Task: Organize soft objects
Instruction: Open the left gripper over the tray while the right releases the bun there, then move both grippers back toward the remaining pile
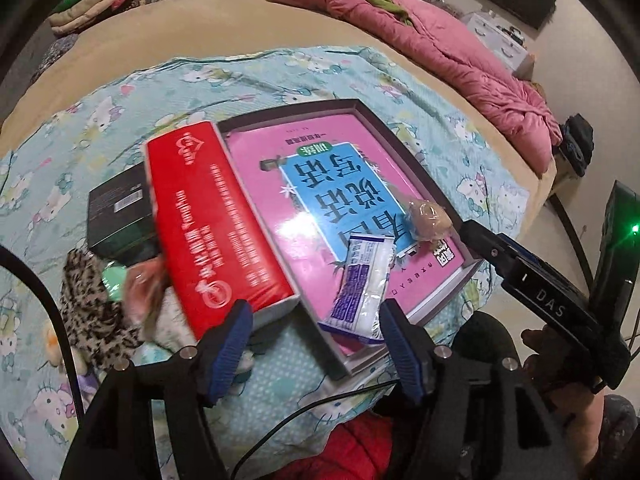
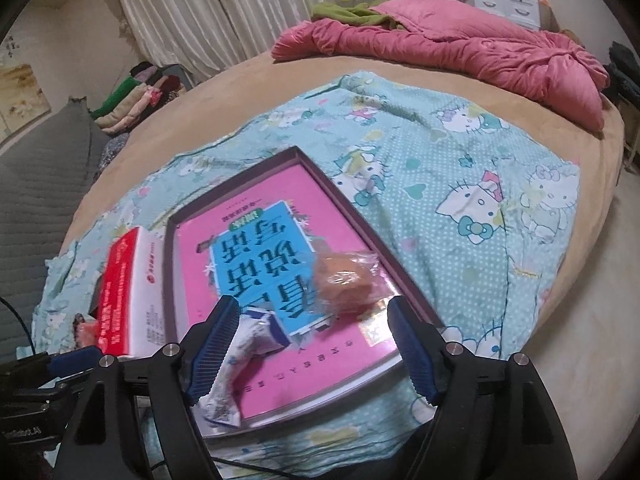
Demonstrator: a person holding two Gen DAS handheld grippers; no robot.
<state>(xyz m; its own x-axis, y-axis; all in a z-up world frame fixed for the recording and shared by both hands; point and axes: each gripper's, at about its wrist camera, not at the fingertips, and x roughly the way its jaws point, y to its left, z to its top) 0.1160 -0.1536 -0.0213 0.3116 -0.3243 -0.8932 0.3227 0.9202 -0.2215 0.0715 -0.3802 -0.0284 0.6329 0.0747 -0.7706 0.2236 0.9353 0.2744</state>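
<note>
A shallow dark-rimmed box [image 1: 288, 113] [image 2: 352, 216] lies on the cartoon-cat sheet with a pink and blue book inside it. On the book rest a white and blue packet [image 1: 364, 288] [image 2: 256, 340] and a brown bun in clear wrap [image 1: 428, 220] [image 2: 344, 280]. My left gripper [image 1: 316, 312] hangs open above the box's near corner, the packet just beyond its right finger. My right gripper [image 2: 312, 308] is open above the book; the packet lies by its left finger and the bun sits just past the gap. Nothing is held.
A red and white carton [image 1: 216, 216] [image 2: 120, 292] leans over the box's left rim. Left of it are a black box [image 1: 120, 212], a leopard-print cloth [image 1: 88, 300] and a pinkish soft item [image 1: 144, 292]. A pink quilt [image 2: 460, 52] lies at the far side.
</note>
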